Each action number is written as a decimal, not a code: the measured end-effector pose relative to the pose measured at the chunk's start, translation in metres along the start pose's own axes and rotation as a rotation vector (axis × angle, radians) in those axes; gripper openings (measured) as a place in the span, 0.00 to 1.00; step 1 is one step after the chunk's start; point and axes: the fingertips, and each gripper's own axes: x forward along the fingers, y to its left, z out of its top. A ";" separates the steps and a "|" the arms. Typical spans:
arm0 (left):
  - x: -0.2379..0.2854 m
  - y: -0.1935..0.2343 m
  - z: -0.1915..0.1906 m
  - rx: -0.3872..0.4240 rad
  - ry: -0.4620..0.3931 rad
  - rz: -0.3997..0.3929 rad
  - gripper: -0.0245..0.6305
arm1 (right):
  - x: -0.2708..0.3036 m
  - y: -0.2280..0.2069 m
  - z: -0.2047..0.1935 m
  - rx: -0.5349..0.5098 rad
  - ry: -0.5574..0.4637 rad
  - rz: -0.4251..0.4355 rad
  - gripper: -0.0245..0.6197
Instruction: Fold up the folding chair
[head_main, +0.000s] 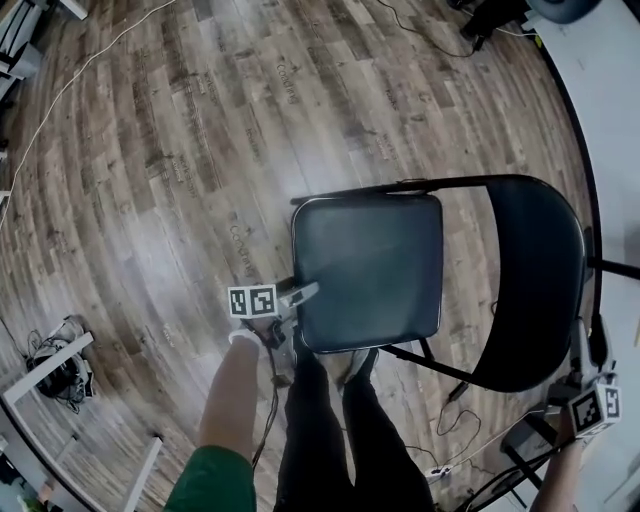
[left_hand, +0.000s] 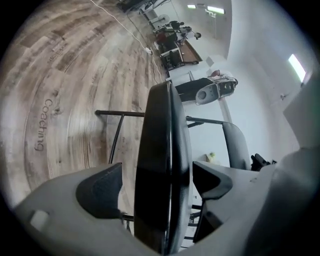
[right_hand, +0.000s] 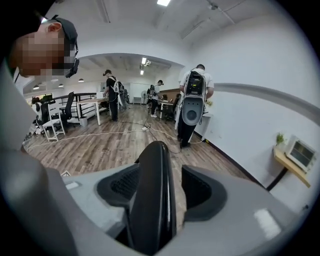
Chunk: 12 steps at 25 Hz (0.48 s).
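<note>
Wide-open left gripper (left_hand: 160, 182) straddles the seat edge (left_hand: 162, 117); right gripper (right_hand: 159, 189), narrower, brackets the backrest (right_hand: 154, 157), seemingly without pinching

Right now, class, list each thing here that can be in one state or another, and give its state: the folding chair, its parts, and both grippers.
folding chair: unfolded, standing on the wooden floor.
seat: down and flat, its edge between the jaws of the left gripper.
backrest: upright, its edge between the jaws of the right gripper.
left gripper: open, pads clear of the seat.
right gripper: open, not clamped on the backrest.
</note>
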 end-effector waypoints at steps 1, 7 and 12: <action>0.001 -0.002 -0.002 -0.004 0.013 -0.023 0.70 | 0.009 0.014 0.006 0.009 0.000 0.029 0.46; 0.013 -0.006 -0.021 0.005 0.097 -0.038 0.68 | 0.022 -0.010 -0.062 0.167 0.151 0.099 0.55; 0.013 -0.002 -0.018 -0.034 0.058 0.034 0.63 | 0.021 0.004 -0.111 0.146 0.343 0.179 0.44</action>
